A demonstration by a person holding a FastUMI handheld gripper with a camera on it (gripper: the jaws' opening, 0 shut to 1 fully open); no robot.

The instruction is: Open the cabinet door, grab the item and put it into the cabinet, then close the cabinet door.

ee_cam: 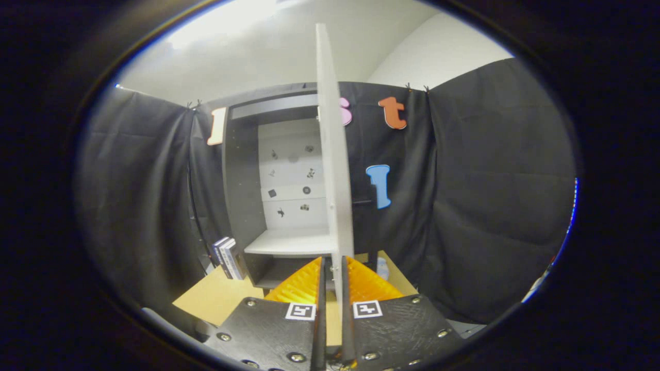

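Your gripper [333, 268] pinches the lower edge of the tall grey cabinet door [332, 154], which stands edge-on at frame centre. The dark open-fronted cabinet [242, 180] sits centre-left with its pale shelf [289, 241] bare. A small stack of books [228, 257] stands on the tan wooden table [216, 296], just left of the cabinet.

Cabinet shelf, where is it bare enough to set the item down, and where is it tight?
The white shelf is bare from the dark left wall across to the open door. It is tight at the door's edge, where the fingers grip it, and left of the cabinet, where books stand on the table.
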